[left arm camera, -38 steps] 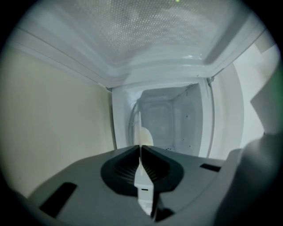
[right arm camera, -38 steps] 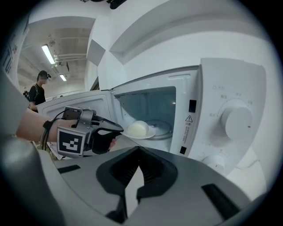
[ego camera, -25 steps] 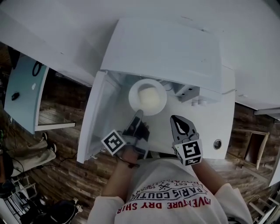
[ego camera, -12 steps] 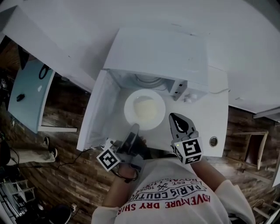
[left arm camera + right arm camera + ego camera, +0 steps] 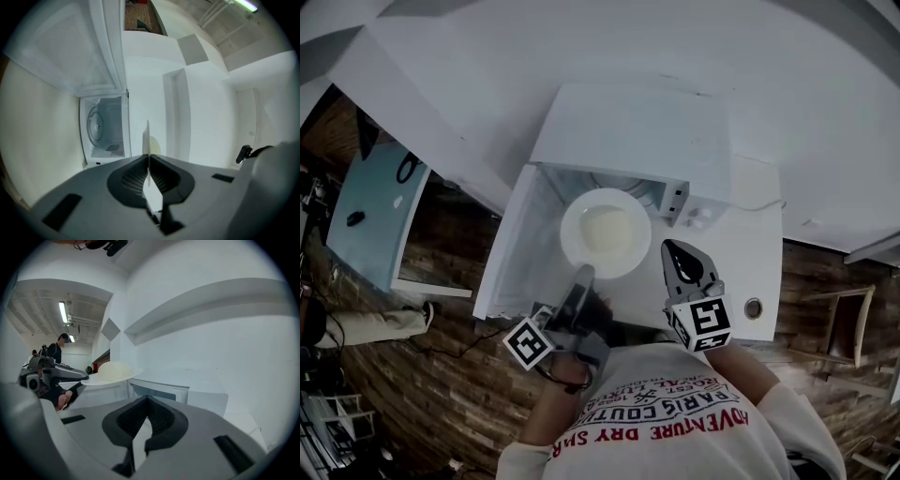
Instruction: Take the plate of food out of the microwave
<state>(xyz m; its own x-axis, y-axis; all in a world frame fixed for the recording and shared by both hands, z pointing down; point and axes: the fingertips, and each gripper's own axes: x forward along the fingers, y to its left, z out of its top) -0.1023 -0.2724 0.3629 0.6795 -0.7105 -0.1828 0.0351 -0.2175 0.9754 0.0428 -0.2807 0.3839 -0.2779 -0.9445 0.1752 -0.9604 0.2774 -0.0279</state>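
White walls and a white microwave (image 5: pixel 637 131) with its door (image 5: pixel 517 246) swung open frame the work. The left gripper (image 5: pixel 583 275) is clenched on the near rim of the plate (image 5: pixel 572 234), which juts out beyond its fingertips, outside the oven cavity, with a pale mound of food (image 5: pixel 607 231) at its centre; the right gripper (image 5: pixel 677 251) sits just beside it, jaws pressed together on nothing. Pinched by one thin edge, that stiff, smooth, breakable plate looks liable to tip or slip, so I'd judge a level carry with support under the far rim safer.
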